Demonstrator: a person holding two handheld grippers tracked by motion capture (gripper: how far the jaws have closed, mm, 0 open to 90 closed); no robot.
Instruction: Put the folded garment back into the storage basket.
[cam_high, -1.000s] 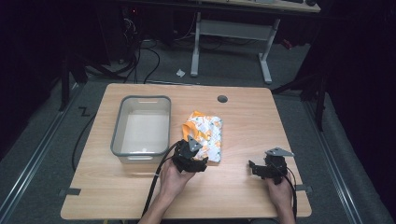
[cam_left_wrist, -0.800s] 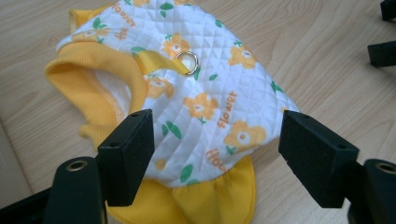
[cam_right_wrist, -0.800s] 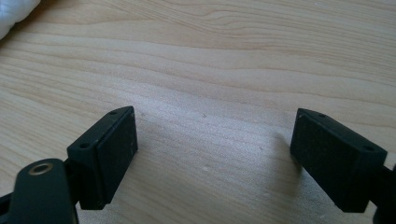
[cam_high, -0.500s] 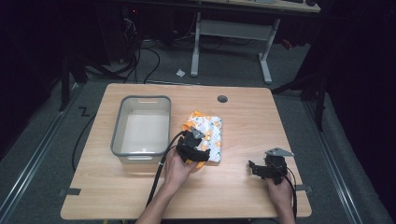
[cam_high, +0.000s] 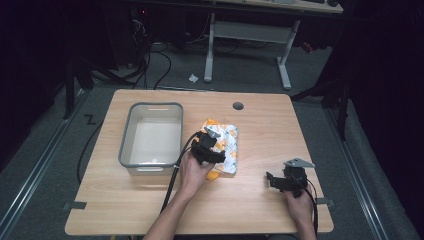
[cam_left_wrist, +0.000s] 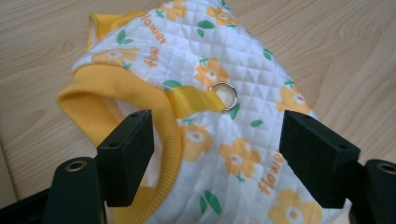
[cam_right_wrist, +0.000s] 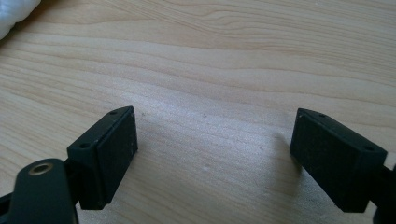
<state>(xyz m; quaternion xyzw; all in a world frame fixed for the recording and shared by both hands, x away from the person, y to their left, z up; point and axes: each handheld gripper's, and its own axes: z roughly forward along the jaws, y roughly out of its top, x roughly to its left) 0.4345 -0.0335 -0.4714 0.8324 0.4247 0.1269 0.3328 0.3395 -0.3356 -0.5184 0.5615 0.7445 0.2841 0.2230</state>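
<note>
Two hand-held grippers are in your hands: your left hand-held gripper (cam_high: 212, 145) hangs just over the quilted flower-print garment (cam_left_wrist: 219, 107), jaws spread wide and released, one jaw over its yellow ribbed cuff (cam_left_wrist: 140, 112) and the other at its far side, with the yellow strap and metal ring (cam_left_wrist: 223, 95) between them. That garment (cam_high: 223, 145) lies near the middle of the table (cam_high: 300, 125), just at 3 o'clock of the grey plastic bin (cam_high: 152, 137). Your right hand-held gripper (cam_high: 276, 181) rests well apart at about 4 o'clock from the garment, jaws released over bare wood.
</note>
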